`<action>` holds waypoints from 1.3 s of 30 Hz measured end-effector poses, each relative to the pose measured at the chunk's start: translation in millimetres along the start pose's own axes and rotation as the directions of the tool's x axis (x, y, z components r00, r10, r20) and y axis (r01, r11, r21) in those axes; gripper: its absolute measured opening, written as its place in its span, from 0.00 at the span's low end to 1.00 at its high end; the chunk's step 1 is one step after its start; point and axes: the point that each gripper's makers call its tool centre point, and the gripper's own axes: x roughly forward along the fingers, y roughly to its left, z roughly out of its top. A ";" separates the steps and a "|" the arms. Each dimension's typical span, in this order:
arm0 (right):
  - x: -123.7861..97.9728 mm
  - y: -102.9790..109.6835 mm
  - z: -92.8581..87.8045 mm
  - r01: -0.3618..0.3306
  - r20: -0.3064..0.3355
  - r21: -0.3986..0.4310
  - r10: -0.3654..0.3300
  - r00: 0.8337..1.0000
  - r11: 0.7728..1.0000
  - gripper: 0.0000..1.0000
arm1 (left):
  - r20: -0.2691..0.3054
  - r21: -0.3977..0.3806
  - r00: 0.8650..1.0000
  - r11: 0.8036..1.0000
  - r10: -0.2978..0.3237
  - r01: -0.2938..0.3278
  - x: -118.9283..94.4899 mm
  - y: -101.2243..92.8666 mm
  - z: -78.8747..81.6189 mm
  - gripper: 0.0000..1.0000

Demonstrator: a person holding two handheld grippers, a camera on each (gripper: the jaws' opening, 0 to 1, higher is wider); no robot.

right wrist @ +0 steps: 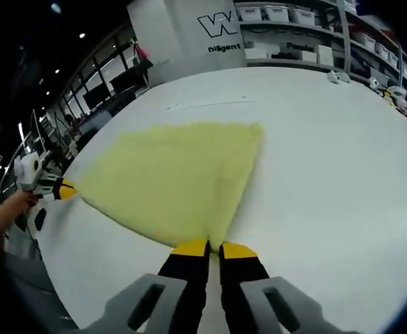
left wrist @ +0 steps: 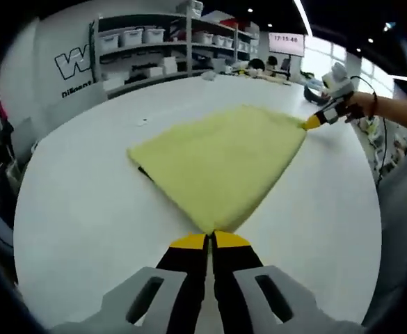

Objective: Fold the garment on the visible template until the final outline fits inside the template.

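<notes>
Your left gripper (left wrist: pixel 210 240) has its jaws clenched on the near corner of the yellow garment (left wrist: pixel 220 163), which lies spread on the white table (left wrist: pixel 85 202). Your right gripper (right wrist: pixel 213 248) pinches another corner likewise; in the left gripper view it sits at two o'clock. A dark edge (left wrist: pixel 145 172), possibly the template, peeks out at nine o'clock. Behind, shelves (left wrist: pixel 154 42) carry white bins (left wrist: pixel 130 36); their contents can't be made out.
</notes>
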 end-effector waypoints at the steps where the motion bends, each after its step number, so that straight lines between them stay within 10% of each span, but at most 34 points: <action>1: 0.2 0.0 0.0 0.001 -0.001 0.001 -0.001 1.000 1.000 0.00 | 0.000 0.001 1.000 1.000 -0.014 0.014 -0.7 -1.8 0.0 0.00; 22: -11.7 -15.3 -1.1 0.029 -0.022 0.004 -0.029 0.999 1.000 0.00 | -0.105 0.069 0.994 0.997 -0.027 0.034 -5.4 -8.5 -19.4 0.00; 26: -20.2 -26.5 -5.7 0.095 -0.057 -0.072 -0.099 0.993 0.993 0.00 | -0.037 -0.063 0.999 0.998 -0.017 0.014 -12.3 -12.1 -11.5 0.01; 30: -26.2 -24.9 4.0 0.077 0.012 0.032 -0.077 0.997 0.997 0.00 | 0.015 -0.182 0.999 0.983 0.041 -0.038 -16.7 -3.8 -1.7 0.02; 34: -29.9 -19.5 12.3 0.030 0.055 0.082 -0.034 0.998 0.996 0.29 | 0.105 -0.399 0.992 0.917 0.064 -0.017 -18.0 -1.7 14.6 0.17; 39: -21.2 -13.3 11.1 -0.006 0.045 0.099 0.001 0.999 0.995 0.24 | 0.115 -0.482 0.988 0.876 0.105 -0.038 -8.7 0.7 20.9 0.30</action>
